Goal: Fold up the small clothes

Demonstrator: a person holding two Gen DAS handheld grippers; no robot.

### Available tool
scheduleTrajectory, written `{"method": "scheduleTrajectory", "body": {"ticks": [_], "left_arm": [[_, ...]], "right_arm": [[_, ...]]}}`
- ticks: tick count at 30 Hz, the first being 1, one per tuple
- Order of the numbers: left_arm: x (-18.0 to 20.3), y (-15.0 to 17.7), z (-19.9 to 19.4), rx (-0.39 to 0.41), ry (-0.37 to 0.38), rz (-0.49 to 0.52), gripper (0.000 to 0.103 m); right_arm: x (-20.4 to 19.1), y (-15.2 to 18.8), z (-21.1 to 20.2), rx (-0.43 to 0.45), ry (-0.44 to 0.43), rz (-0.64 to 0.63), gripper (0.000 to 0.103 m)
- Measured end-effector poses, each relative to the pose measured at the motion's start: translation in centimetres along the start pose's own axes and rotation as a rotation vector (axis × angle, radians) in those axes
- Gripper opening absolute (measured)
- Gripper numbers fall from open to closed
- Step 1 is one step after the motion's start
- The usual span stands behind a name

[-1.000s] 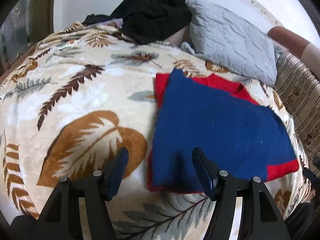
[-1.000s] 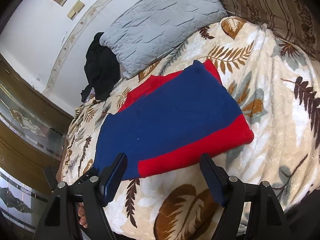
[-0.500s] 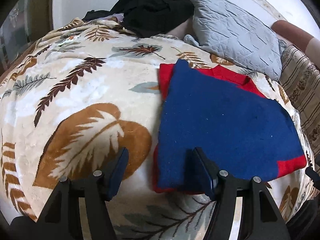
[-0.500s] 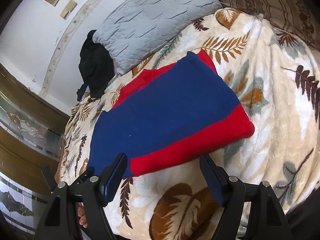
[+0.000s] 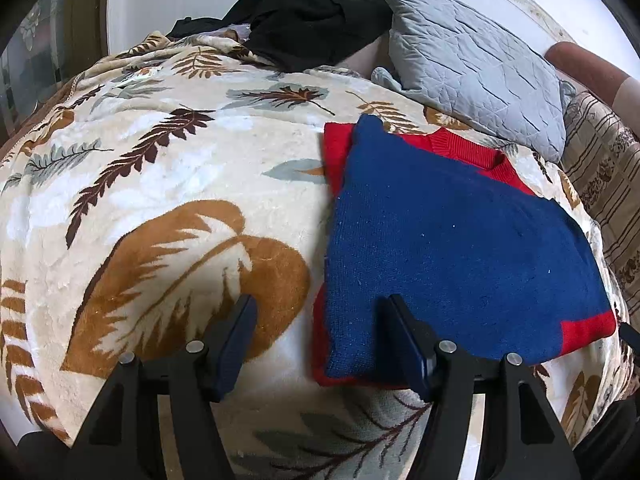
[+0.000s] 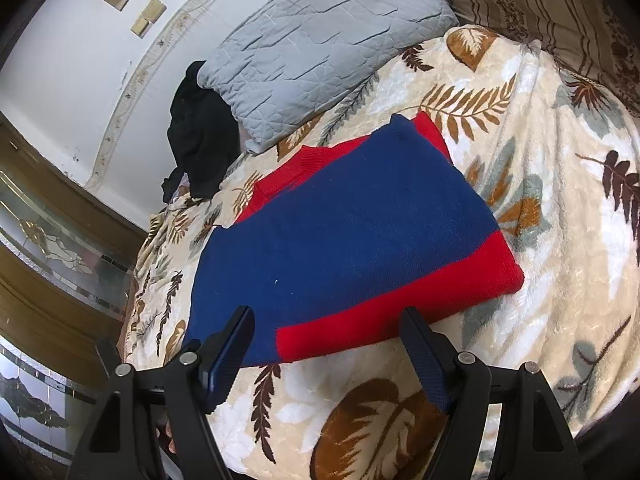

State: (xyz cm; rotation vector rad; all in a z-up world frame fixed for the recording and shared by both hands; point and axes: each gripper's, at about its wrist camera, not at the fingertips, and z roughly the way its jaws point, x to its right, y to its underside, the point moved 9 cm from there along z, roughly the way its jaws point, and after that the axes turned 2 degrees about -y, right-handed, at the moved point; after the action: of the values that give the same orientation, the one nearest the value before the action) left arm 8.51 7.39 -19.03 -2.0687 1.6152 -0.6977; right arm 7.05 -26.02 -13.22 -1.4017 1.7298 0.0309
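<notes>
While both claws stand open and empty: folded sweater (image 5: 452,248) at twelve o'clock of right claw (image 6: 326,354), one o'clock of left claw (image 5: 318,344); right probably nearer.

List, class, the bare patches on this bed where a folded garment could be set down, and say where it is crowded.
Free: the wide blanket stretch left of the red-and-blue sweater in the left wrist view, and the strip beyond its red hem in the right wrist view. Crowded: the head of the bed, taken by the grey pillow and black clothes.
</notes>
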Motion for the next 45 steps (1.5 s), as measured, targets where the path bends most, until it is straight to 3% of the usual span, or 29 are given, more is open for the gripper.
{"method": "scheduleTrajectory", "body": {"ticks": [8, 13, 17, 22, 27, 31, 34, 36, 38, 40, 43, 45], "left_arm": [[-0.1, 0.0, 0.0, 0.006, 0.007, -0.002, 0.067], [-0.2, -0.2, -0.5, 0.010, 0.002, -0.005, 0.067], [-0.6, -1.5, -2.7, 0.071, -0.012, -0.008, 0.067], [-0.6, -3.3, -5.3, 0.123, -0.021, -0.015, 0.067], [1.2, -4.4, -5.4, 0.132, -0.006, 0.013, 0.067], [3.2, -4.5, -3.5, 0.110, 0.011, 0.053, 0.068], [3.1, -2.4, 0.2, -0.020, -0.048, 0.072, 0.068], [2.4, -0.8, 1.9, -0.089, -0.066, 0.060, 0.068], [2.2, -0.7, 1.7, -0.058, -0.054, 0.058, 0.068], [2.4, -0.7, 1.8, -0.056, -0.062, 0.085, 0.069], [2.1, -0.6, 1.8, -0.056, -0.052, 0.078, 0.071], [2.0, -0.5, 1.6, -0.053, -0.052, 0.085, 0.071]], "right_arm": [[0.5, -0.1, 0.4, -0.009, 0.004, 0.006, 0.078], [3.1, 0.7, 1.6, -0.052, 0.008, 0.097, 0.078], [4.4, 0.3, 0.8, -0.035, 0.002, 0.162, 0.078], [1.5, -3.2, 0.1, 0.006, -0.089, 0.108, 0.080], [-2.0, -6.0, 3.3, -0.044, -0.182, 0.052, 0.080], [-1.8, -7.7, 6.7, -0.092, -0.191, 0.039, 0.080], [2.7, -8.4, 8.9, -0.129, -0.095, 0.097, 0.080], [5.0, -9.2, 8.7, -0.116, -0.125, 0.186, 0.080], [5.5, -10.6, 7.8, -0.083, -0.123, 0.215, 0.081], [4.3, -12.4, 7.6, -0.056, -0.132, 0.160, 0.082], [2.9, -14.0, 9.4, -0.086, -0.184, 0.142, 0.082], [4.7, -14.6, 11.9, -0.113, -0.111, 0.153, 0.082]]}}
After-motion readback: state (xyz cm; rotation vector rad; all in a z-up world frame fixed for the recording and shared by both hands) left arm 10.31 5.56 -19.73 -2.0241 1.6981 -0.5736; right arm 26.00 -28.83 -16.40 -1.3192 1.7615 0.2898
